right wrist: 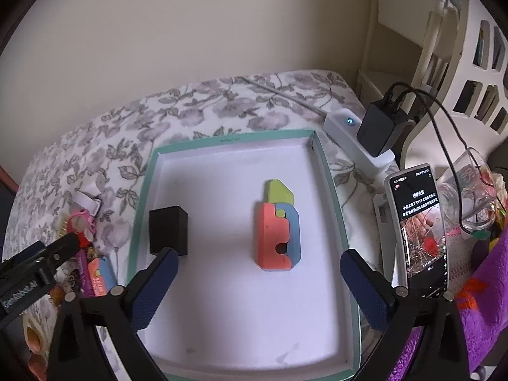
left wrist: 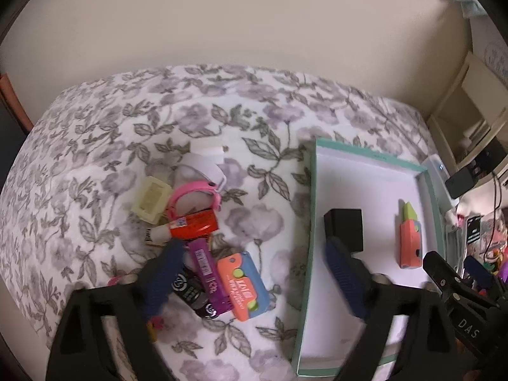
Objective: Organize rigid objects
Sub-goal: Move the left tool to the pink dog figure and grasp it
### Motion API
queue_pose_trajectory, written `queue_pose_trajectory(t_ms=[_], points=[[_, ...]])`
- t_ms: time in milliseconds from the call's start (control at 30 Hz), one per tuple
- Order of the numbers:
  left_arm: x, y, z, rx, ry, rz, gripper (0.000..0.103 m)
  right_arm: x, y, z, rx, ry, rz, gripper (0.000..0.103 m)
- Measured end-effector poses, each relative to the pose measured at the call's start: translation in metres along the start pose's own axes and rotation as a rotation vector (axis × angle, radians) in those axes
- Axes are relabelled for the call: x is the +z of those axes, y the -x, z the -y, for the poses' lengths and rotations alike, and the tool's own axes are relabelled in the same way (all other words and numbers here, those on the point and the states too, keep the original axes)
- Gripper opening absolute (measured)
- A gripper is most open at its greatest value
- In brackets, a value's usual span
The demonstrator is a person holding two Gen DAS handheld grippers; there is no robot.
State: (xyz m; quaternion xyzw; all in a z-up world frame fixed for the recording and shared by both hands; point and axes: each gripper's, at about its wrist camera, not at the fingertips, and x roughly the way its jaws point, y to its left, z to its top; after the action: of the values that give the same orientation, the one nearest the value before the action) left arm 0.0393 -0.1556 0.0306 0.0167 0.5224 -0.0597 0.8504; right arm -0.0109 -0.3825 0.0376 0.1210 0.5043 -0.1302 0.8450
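Note:
A teal-rimmed white tray [right wrist: 144,171] [left wrist: 312,190] lies on the floral bedspread. In it are a black box [right wrist: 168,230] [left wrist: 344,227] and an orange, blue and green toy knife [right wrist: 277,225] [left wrist: 409,238]. Left of the tray is a pile: a second orange-blue toy [left wrist: 243,284], a purple bar [left wrist: 206,270], a red tube [left wrist: 192,225], a pink watch [left wrist: 193,197], a cream box [left wrist: 152,200]. My left gripper [left wrist: 254,282] is open over the pile and tray edge. My right gripper [right wrist: 258,282] is open and empty above the tray.
A white power strip [right wrist: 352,139] with a black charger [right wrist: 381,130] lies right of the tray. A lit phone [right wrist: 419,228] and a glass jar [right wrist: 466,197] stand beside it. A white shelf [right wrist: 444,47] stands at the far right. The wall is behind the bed.

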Motion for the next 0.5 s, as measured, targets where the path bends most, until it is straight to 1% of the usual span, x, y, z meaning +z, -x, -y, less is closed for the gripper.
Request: queue_pose_trajectory(t_ms=[67, 200, 333, 500], points=[[-0.001, 0.005, -0.008, 0.011, 0.027, 0.014, 0.103, -0.001, 0.004, -0.002, 0.004, 0.000, 0.015, 0.103], [0.002, 0.018, -0.028, 0.006, 0.095, 0.060, 0.103, -0.001, 0.012, -0.009, 0.032, -0.007, 0.054, 0.103], [0.002, 0.029, -0.050, 0.040, 0.142, 0.122, 0.103, 0.000, 0.017, -0.018, 0.082, -0.016, 0.080, 0.103], [0.003, 0.038, -0.078, 0.055, 0.187, 0.134, 0.103, 0.000, 0.024, -0.032, 0.106, -0.010, 0.106, 0.103]])
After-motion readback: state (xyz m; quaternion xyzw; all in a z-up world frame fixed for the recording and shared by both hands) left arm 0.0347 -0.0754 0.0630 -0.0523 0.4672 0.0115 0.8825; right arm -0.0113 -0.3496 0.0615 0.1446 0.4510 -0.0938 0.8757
